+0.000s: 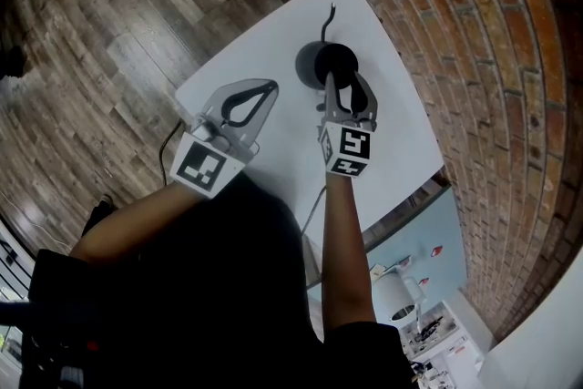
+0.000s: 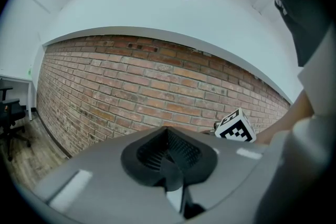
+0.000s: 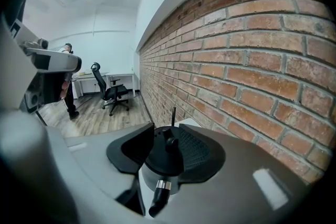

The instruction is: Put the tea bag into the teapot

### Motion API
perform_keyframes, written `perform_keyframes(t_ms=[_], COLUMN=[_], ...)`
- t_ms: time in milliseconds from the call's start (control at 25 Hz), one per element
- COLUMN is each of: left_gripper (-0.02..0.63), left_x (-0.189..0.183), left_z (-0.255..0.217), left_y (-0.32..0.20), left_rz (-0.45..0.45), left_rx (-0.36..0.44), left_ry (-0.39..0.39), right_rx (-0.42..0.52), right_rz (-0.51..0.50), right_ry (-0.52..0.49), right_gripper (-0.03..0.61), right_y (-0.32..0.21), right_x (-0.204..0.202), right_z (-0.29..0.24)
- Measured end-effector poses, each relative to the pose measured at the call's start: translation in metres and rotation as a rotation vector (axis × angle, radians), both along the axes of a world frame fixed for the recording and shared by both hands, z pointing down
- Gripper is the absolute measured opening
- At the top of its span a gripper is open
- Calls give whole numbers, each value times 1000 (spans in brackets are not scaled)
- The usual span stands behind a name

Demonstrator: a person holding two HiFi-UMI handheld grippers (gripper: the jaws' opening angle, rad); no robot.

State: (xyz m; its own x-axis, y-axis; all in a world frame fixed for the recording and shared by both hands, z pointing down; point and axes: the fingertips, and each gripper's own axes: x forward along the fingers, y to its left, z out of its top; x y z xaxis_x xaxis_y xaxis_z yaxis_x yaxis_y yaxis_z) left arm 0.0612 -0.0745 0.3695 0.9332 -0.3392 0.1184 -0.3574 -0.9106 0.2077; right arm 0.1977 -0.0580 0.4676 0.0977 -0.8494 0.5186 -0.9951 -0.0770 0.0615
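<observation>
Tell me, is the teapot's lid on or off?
On. The black lid with its knob covers the top of the teapot.

In the head view the right gripper (image 1: 344, 87) covers the near side of the teapot (image 1: 310, 61); in its own view its jaws hide the pot's body. The person's arms hide the bench's (image 1: 291, 132) near edge. The clutter (image 1: 428, 332) at lower right is too small to tell.

Table (image 1: 290, 127): smooth white top, matt. Teapot (image 3: 163, 157): matt black lid and knob, pale satin body that looks like metal, black handle with a shiny metal ring. Left gripper (image 1: 271, 87) and right gripper (image 1: 344, 82): matt grey plastic shells, black ribbed pads (image 2: 181, 152), rubbery look. Wall (image 1: 474, 59), right: rough red brick, matt mortar joints. Floor (image 1: 109, 41), left: wood-look planks, grainy, faint sheen.
</observation>
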Motion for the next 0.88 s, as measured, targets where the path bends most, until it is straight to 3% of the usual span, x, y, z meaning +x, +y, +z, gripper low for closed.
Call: perform_keyframes(t_ms=[880], left_gripper=[0], left_x=[-16], left_z=[17], left_y=[-16], left_rz=[-41], left_rx=[-39], left_ry=[-25], right_rx=[-71], right_rz=[-19], right_ry=[5], right_gripper=[158], right_y=[-18], right_x=[7], right_z=[25])
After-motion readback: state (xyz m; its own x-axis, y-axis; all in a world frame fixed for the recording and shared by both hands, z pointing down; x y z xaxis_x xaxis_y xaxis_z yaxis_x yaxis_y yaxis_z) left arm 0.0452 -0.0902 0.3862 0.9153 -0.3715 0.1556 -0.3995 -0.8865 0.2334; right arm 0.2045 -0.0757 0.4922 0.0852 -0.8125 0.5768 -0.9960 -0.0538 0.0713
